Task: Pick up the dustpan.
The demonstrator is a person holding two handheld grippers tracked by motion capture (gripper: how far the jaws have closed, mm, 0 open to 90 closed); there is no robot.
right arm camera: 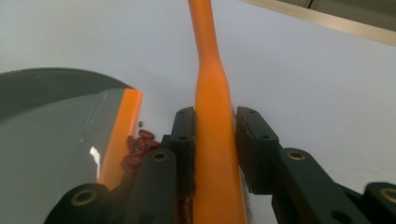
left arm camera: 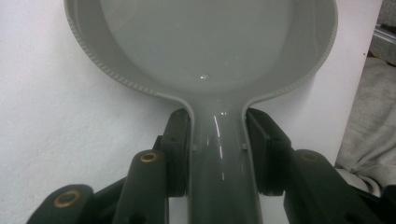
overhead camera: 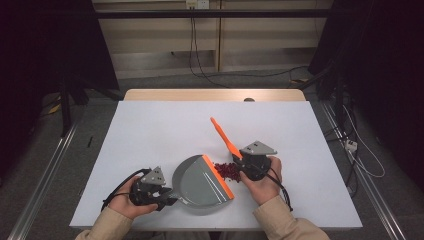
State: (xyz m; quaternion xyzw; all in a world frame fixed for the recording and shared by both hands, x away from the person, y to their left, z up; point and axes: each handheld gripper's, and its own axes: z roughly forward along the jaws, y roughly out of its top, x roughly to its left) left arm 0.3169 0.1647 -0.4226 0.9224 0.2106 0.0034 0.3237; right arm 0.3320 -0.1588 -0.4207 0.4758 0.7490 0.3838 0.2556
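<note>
Clamping the orange brush, handle angled up-left, right gripper; left gripper seemingly clamps dustpan.

A dustpan lies on the table at its near edge, about the middle, its handle pointing left into the left gripper, its straight lip facing right and far. Just right of that lip lies a heap of beans, touching it. Right of the beans sits the right gripper, closed on a brush handle that slants up and far-left over the table
</note>
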